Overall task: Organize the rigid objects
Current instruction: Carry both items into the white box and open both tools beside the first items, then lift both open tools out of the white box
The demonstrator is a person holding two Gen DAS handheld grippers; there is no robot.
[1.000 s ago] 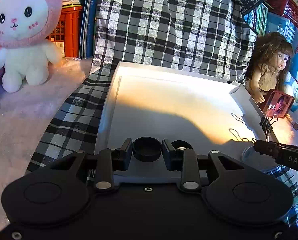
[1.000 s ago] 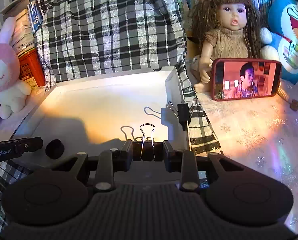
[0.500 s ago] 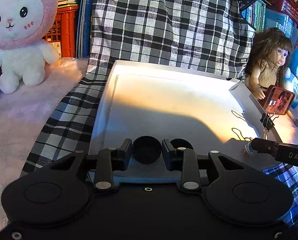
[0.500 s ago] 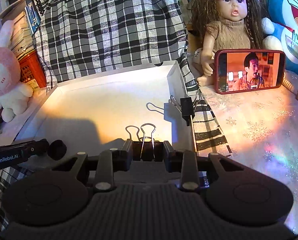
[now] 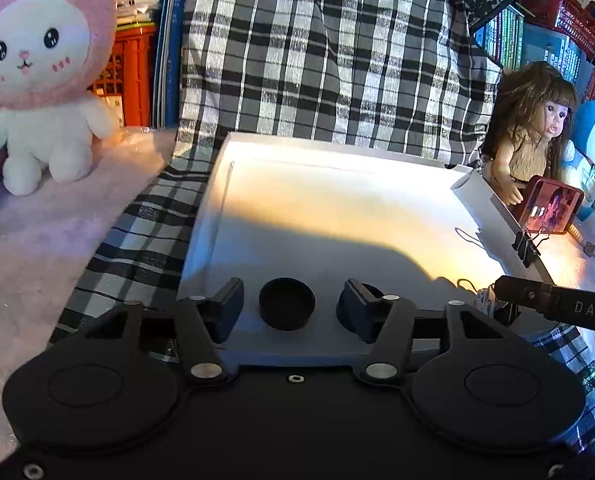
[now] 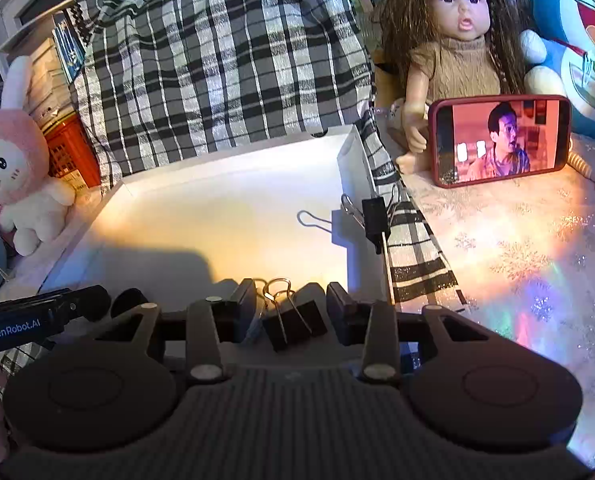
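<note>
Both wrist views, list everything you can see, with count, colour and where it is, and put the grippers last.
white tray: one, white, centre, on the plaid cloth
black cap: one, black, on the tray floor between the left gripper's fingers, untouched
binder clip: one, black with wire handles, lying between the right gripper's fingers
clipped binder clip: one, black, on the tray's right wall
plaid cloth: one, black and white, under and behind the tray
bunny plush: one, pink and white, far left
doll: one, brown hair, right of the tray
phone: one, red case, screen lit, before the doll
blue plush: one, far right
left gripper: black, open
right gripper: black, open
</note>
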